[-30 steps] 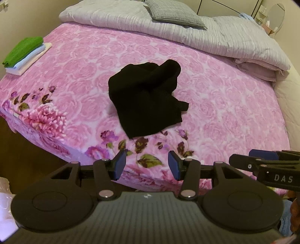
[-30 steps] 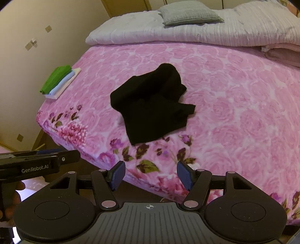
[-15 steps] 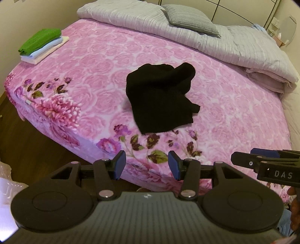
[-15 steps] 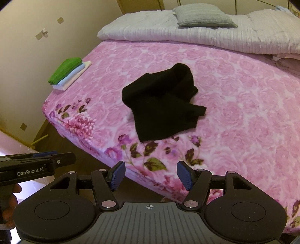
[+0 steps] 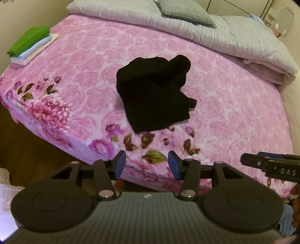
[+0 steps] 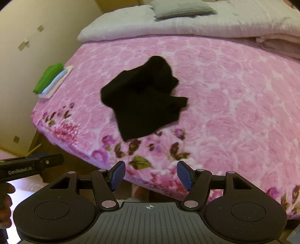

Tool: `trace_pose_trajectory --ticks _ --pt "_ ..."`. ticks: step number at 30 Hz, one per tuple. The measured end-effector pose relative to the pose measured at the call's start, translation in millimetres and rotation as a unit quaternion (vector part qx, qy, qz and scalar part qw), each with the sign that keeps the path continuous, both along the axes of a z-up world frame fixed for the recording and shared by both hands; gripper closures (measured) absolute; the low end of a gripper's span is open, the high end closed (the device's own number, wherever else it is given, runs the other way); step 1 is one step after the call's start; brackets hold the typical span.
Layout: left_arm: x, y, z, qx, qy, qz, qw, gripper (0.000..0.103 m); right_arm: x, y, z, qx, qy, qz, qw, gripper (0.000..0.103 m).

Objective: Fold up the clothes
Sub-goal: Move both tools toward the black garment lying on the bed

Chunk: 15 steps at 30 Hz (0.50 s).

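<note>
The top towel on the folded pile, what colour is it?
Green, seen best in the left wrist view.

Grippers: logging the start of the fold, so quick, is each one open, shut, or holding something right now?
Left gripper: open, holding nothing.
Right gripper: open, holding nothing; the black garment lies untouched on the bed.

Bedroom with a pink rose-patterned bed against cream walls.

Beyond the bed's far end lie a pale grey quilt and a grey pillow on top of it. A cream wall stands at the bed's left side, dark wood floor runs below its near corner, and an oval mirror stands behind its far right corner.
</note>
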<state>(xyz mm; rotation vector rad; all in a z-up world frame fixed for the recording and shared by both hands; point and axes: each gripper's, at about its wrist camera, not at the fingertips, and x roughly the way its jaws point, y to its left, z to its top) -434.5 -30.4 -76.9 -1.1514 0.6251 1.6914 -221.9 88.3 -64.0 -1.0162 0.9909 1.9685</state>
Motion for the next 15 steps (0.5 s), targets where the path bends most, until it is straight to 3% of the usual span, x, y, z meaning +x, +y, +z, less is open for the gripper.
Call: trace_pose_trajectory --ticks 8,15 --pt "-40.9 44.9 -9.5 0.005 -0.005 -0.033 0.9994 0.058 -10.0 35.1 -18.9 -0.026 -0.018 -0.045 0.998 0.038" --pt "-107.3 99.0 -19.6 -0.002 -0.007 -0.101 0.9948 0.058 -57.6 68.3 -43.5 -0.072 -0.009 -0.126 0.989 0.038"
